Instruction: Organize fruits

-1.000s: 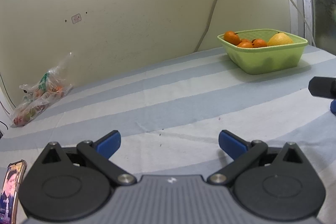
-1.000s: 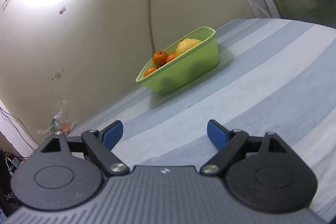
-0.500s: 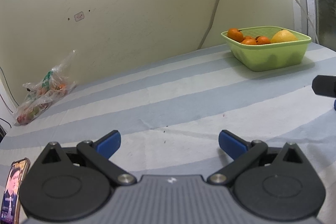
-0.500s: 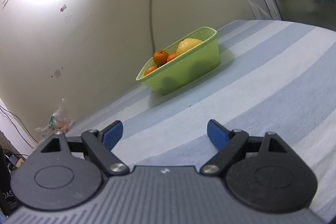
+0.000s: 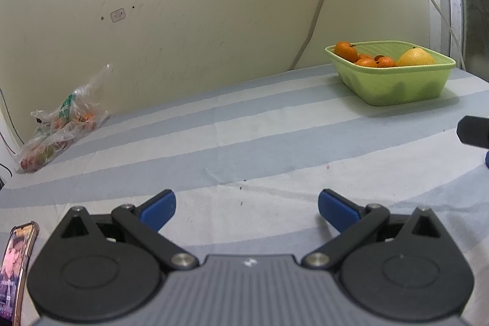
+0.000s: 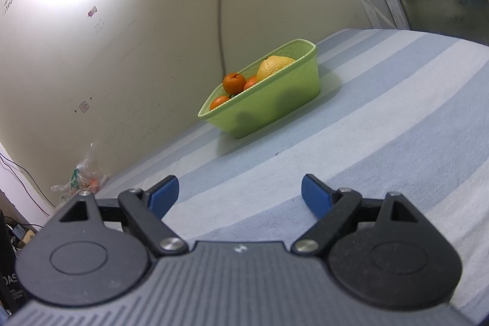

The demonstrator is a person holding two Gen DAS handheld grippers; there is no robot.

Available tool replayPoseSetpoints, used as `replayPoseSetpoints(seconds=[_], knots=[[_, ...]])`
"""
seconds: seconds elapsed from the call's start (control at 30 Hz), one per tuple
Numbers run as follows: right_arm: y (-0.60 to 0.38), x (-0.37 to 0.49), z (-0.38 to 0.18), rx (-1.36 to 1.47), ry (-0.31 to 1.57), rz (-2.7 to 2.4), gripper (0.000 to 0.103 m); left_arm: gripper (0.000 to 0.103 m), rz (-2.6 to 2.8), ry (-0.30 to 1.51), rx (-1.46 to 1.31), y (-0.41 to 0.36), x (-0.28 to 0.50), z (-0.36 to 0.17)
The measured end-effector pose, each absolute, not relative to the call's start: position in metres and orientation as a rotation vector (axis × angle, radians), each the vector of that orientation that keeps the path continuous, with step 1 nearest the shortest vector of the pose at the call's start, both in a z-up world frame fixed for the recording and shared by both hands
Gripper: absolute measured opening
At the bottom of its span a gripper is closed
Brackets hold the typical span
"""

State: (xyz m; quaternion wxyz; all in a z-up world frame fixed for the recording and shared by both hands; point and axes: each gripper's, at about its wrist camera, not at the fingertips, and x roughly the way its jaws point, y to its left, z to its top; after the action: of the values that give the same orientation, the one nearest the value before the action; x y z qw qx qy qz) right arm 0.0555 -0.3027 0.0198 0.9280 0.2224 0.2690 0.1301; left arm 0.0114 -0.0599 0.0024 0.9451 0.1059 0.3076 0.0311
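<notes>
Both the left gripper (image 5: 247, 203) and the right gripper (image 6: 240, 193) rest with fingers spread and empty, probably because the oranges (image 5: 346, 51) already sit in the light green plastic basket (image 5: 394, 84) at 1 o'clock.

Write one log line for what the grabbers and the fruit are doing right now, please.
left gripper: open, empty | right gripper: open, empty | basket: holds oranges and a yellow fruit | plastic bag: by wall, untouched

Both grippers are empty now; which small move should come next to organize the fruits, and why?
Probably move the left gripper toward the plastic bag by the wall: fruit seems to remain inside it, while the green basket already holds oranges, and the fingers stand open.
</notes>
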Motion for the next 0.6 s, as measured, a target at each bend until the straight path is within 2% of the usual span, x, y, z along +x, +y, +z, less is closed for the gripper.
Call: replayPoseSetpoints(seconds=[0.6], knots=[[-0.303, 0.056, 0.020, 0.455, 0.551, 0.267, 0.089, 0.103, 0.083, 0.643, 0.166, -0.049, 0.010, 0.006]])
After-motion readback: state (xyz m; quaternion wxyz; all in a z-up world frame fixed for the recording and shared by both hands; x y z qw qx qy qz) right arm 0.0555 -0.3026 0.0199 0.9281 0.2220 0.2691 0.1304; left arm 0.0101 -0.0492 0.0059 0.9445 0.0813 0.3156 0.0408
